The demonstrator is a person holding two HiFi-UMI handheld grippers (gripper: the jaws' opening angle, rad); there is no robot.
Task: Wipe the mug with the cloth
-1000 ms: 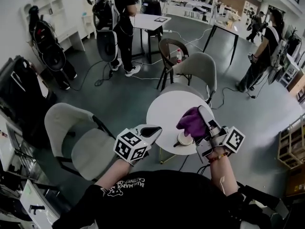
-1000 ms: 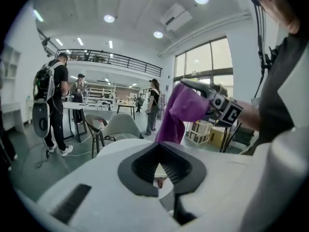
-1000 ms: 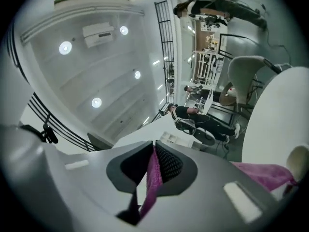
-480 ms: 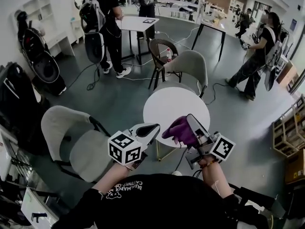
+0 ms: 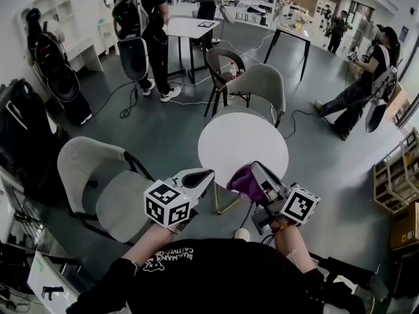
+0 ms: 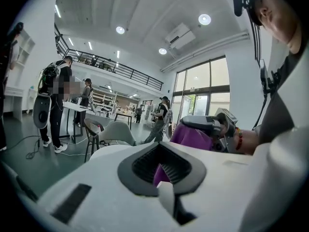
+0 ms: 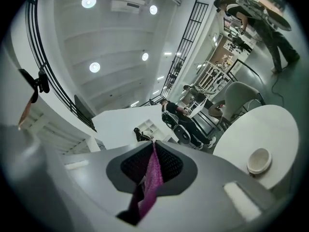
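**Mug on table, cloth pinched in right gripper**

The cream mug (image 7: 259,161) stands near the edge of the round white table (image 5: 242,142). Only the right gripper view shows it. The right gripper (image 5: 258,172) is clamped on the purple cloth (image 5: 243,183). The left gripper (image 5: 204,176) has its jaws pressed together, empty. White print on the person's black shirt (image 5: 196,260) runs upside down and is illegible.

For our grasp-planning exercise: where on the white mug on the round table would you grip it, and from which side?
Probably by the rim, from above: the mug stands upright with its mouth open, and no handle shows in the right gripper view. One jaw inside the wall, one outside.
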